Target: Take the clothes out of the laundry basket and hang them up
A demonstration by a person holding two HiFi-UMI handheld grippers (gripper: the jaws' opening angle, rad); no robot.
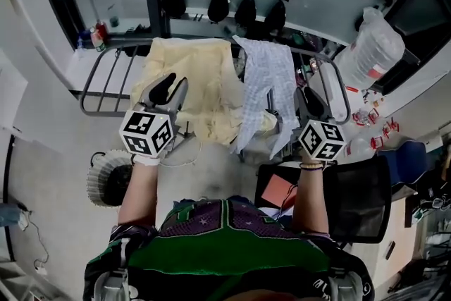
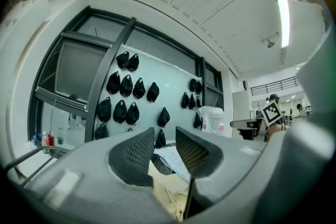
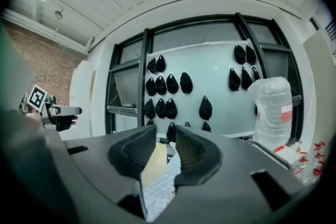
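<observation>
The white checked cloth (image 1: 264,74) hangs over the drying rack (image 1: 99,91) just right of the frame's middle in the head view, and its lower edge runs down toward me. My right hand-held gripper (image 1: 308,96) sits at that cloth's right edge. In the right gripper view the checked cloth (image 3: 157,186) fills the lower part of the gap between the jaws, so I have it pinched there, with a narrow slit left above it

The pale yellow cloth (image 1: 190,74) lies draped over the rack just left of the checked one, and the two touch. My left hand-held gripper (image 1: 169,89) hovers over the yellow cloth with its jaws apart and nothing between the pads. In the left gripper view the yellow cloth (image 2: 168,194) shows below the gap

A round white slatted basket (image 1: 106,180) stands at lower left, partly behind my left arm. Black caps (image 1: 218,5) hang on the panel along the top, a plastic-wrapped bundle (image 1: 373,46) stands at upper right, and a black chair (image 1: 363,201) is at lower right
</observation>
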